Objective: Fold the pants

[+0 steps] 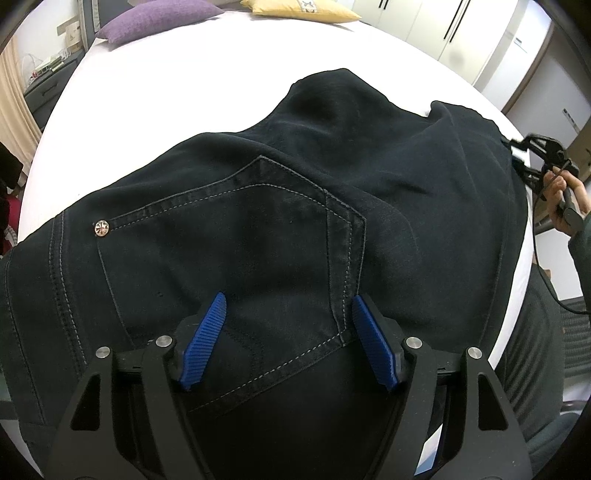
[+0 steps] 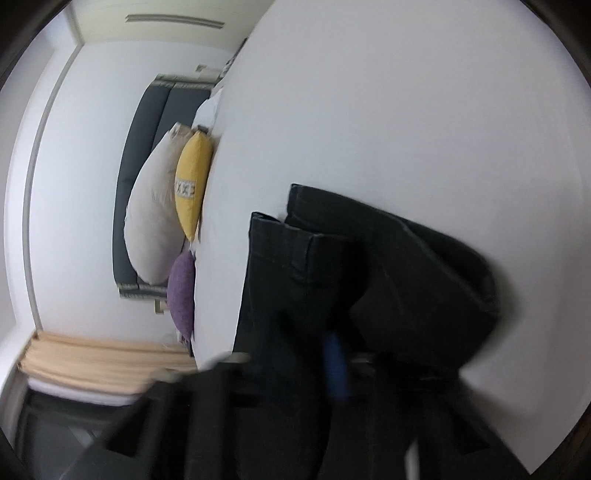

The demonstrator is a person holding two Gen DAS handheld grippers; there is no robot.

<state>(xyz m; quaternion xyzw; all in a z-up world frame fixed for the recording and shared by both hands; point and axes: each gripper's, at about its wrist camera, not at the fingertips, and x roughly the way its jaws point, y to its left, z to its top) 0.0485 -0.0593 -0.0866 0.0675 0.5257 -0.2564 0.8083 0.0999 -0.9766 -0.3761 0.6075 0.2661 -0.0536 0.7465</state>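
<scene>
Black denim pants (image 1: 332, 184) lie rumpled on a white bed (image 1: 166, 92). My left gripper (image 1: 288, 332) hovers open over the back pocket (image 1: 229, 240), and its blue pads (image 1: 205, 339) stand wide apart with cloth under them but not pinched. A hand (image 1: 561, 199) at the far right holds my right gripper (image 1: 517, 147) at the pants' right edge. The right wrist view is rolled and blurred. There the pants (image 2: 332, 277) bunch around my right gripper (image 2: 341, 369), and one blue pad (image 2: 336, 369) shows, pressed into the dark cloth.
Purple (image 1: 159, 18) and yellow (image 1: 295, 9) pillows lie at the head of the bed, with a white pillow (image 2: 155, 221) against a dark headboard (image 2: 129, 184). White wardrobes (image 1: 461, 37) stand beyond the bed. White sheet (image 2: 406, 110) stretches past the pants.
</scene>
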